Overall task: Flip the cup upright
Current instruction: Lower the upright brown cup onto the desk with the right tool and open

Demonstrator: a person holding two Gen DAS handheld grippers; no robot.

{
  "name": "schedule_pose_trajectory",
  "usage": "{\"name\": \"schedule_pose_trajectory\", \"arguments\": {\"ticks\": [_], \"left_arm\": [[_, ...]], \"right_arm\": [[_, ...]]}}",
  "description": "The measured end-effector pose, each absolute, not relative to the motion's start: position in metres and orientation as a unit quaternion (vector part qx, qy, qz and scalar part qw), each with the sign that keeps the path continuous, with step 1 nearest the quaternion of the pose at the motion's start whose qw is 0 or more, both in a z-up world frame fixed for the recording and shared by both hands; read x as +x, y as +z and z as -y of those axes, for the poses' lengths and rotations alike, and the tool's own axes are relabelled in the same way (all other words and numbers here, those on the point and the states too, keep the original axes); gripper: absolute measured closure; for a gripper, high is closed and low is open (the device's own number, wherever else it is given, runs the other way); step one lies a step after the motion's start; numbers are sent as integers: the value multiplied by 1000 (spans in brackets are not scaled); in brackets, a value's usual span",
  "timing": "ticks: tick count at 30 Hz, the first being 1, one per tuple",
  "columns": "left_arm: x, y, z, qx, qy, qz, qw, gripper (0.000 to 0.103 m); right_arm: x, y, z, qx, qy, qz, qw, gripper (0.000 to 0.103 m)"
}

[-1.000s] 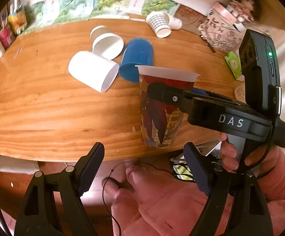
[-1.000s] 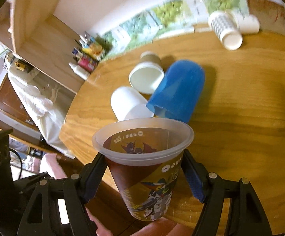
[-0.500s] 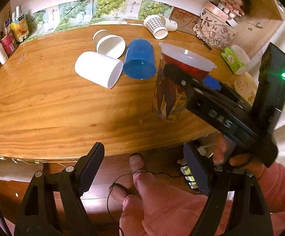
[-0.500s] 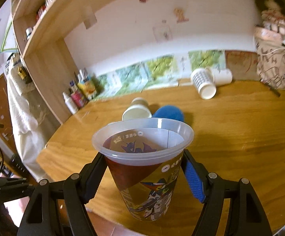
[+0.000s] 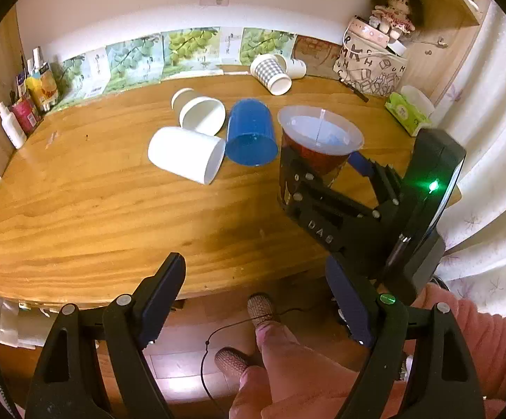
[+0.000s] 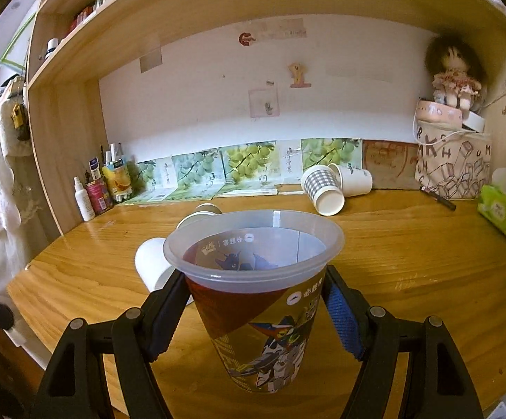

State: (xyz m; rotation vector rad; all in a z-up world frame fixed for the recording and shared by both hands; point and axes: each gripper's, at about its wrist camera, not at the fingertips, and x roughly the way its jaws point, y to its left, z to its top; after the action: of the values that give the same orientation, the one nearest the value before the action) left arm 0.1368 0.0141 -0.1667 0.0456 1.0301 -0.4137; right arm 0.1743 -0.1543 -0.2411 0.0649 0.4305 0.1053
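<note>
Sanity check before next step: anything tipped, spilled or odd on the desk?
Five cups lie on their sides: white cup, paper cup, blue cup, checked cup and another behind it. No spill visible. The printed cup is upright in the right tool.

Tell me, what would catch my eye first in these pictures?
The printed plastic cup, upright with its mouth up, clamped in the right gripper near the wooden table's front edge. Behind it, a blue cup and white cups lie tipped over.
</note>
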Motion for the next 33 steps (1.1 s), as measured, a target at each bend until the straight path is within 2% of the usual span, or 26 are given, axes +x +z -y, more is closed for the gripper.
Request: {"name": "schedule_pose_trajectory", "arguments": {"ticks": [16, 31, 33], "left_arm": [[133, -163, -17, 37, -214, -481, 850, 18], [130, -163, -26, 42, -234, -473, 848, 18], [129, -163, -27, 47, -237, -471, 848, 18]], "right_arm": [[165, -253, 136, 3, 14, -191, 981, 26], [153, -259, 130, 3, -5, -232, 973, 26], [150, -260, 129, 3, -6, -243, 970, 21]]}}
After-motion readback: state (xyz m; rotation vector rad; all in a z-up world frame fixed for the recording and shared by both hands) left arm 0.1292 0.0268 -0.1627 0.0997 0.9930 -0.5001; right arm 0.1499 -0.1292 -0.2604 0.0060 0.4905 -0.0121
